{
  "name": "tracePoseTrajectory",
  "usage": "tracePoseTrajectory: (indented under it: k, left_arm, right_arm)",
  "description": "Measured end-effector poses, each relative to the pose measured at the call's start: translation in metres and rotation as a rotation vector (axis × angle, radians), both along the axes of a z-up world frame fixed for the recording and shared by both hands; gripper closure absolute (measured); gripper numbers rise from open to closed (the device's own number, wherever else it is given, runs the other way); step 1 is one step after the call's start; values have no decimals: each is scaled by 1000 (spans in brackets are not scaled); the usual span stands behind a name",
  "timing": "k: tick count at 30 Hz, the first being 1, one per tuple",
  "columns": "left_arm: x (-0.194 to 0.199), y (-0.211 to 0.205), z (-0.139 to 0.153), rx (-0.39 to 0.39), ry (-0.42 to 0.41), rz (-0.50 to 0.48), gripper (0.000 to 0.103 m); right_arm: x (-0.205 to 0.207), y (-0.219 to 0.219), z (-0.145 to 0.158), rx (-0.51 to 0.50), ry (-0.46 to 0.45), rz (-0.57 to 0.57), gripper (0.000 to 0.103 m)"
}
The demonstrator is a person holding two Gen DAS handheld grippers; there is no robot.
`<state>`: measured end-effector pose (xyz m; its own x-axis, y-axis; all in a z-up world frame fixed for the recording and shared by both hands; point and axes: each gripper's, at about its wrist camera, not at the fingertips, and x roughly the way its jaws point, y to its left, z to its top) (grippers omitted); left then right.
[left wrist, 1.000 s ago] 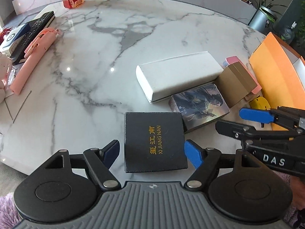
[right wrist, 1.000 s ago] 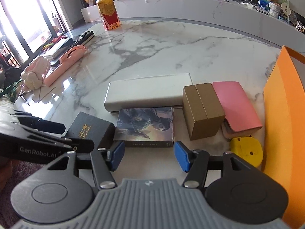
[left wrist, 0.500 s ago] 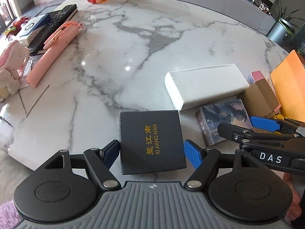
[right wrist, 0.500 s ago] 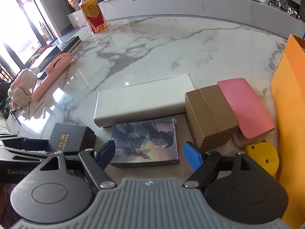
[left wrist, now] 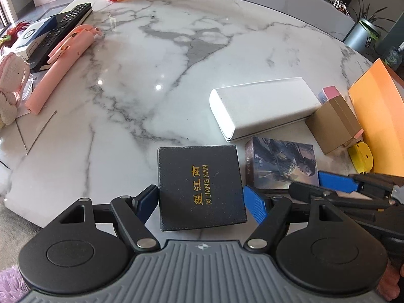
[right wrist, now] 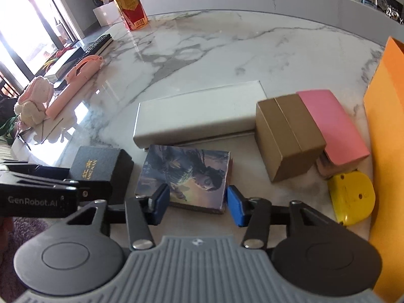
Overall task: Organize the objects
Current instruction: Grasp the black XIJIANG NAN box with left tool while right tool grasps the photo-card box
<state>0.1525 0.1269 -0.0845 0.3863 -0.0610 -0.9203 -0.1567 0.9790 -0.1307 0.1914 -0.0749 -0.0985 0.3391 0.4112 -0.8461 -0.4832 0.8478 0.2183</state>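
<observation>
The left gripper (left wrist: pixel 200 202) straddles the black box (left wrist: pixel 200 186) at the near table (left wrist: pixel 176 80) edge, one blue finger (left wrist: pixel 255 207) at each side. They look to be touching its side walls, so I read this as a grasp, though how firmly they press is hard to tell.

Just to its right, the right gripper (right wrist: pixel 197 202) has its fingers (right wrist: pixel 236 209) closing around the near end of the picture box (right wrist: pixel 186 174). The box sits between them, and the pads look close to its sides without clearly pressing yet. Its long axis runs away from the fingers, so a straight squeeze across the short width should suit.

Beyond lie the long white box (right wrist: pixel 199 113), the brown box (right wrist: pixel 285 133) and the pink case (right wrist: pixel 333 126), packed side by side, with the orange folder (right wrist: pixel 386 136) at the far right.
</observation>
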Motion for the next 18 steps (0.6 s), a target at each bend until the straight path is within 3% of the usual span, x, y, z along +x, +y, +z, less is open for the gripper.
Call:
tracePoseTrajectory:
  k: [1,2,4,7,8,9,11,15,18]
  left_arm:
    - [-1,-2,0,1,0,-6,17]
    - [-1,-3,0,13,-1,-5,17]
    - [-3,-3,1,14,3,-8,17]
    - [-6,-3,1,13,8,-7,17]
    - [-6,-4,1,17,10,-11,17]
    - [-7,-4,1,20,10,-16,17]
    - [-7,-6,1,25,11,-22,17]
    - [-7,-5,2,16,14,-18,17]
    - [-7,-3,1,6,13,-15,16]
  right_arm:
    - [-6,-1,-1,2,27,13,61]
    - [-11,-2,-4,8,58,29,74]
    - [-22,-2,-9,13,93,56,77]
    - [-33,-1,-6,-9,39,86,75]
    - [-34,-1,-2,-27,-1,98,67]
    - [-35,1,2,-44,-40,112,53]
    - [-33,6,9,-77,-103,177,38]
    - [-25,21,13,-128,-176,379,24]
    - [-19,33,7,-172,-197,524,24]
